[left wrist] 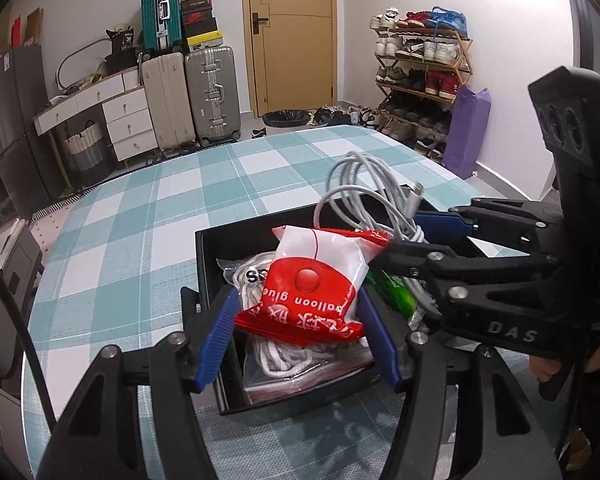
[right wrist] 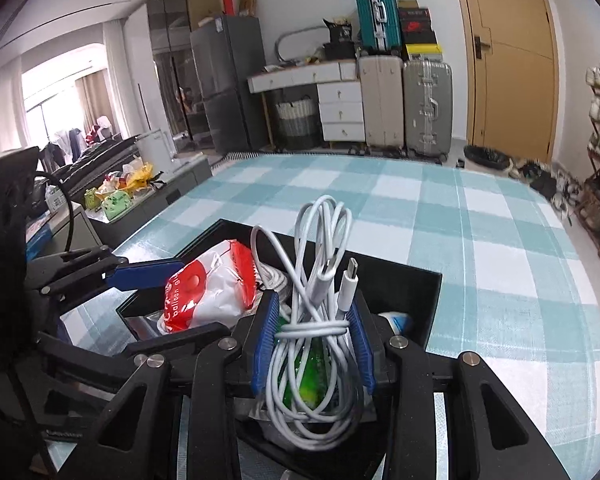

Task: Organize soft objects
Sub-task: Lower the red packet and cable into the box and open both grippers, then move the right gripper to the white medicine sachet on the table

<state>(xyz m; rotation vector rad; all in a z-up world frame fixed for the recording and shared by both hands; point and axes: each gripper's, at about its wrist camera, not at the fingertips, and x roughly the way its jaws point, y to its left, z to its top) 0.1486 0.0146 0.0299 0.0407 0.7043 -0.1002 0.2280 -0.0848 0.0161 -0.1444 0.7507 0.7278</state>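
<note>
Over the black box (left wrist: 208, 248) on the checked tabletop (left wrist: 140, 208) | left gripper (left wrist: 296, 320) jaws pinch the balloon-glue packet (left wrist: 312, 280) | right gripper (right wrist: 312, 344) jaws clamp the coiled white cable (right wrist: 320, 280), long axis upright, just right of the packet

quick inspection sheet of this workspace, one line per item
surface: table under a teal and white checked cloth.
job's things: black box on the cloth; red and white balloon glue packet above it; coiled white cable; bagged white cord and a green item inside.
clutter: nothing seen on the cloth outside the box.
grippers: left gripper flanks the packet, contact unclear; right gripper is shut on the cable bundle.
cables: a dark cord runs past the left of the left view.
surroundings: suitcases, white drawers, door, shoe rack.
</note>
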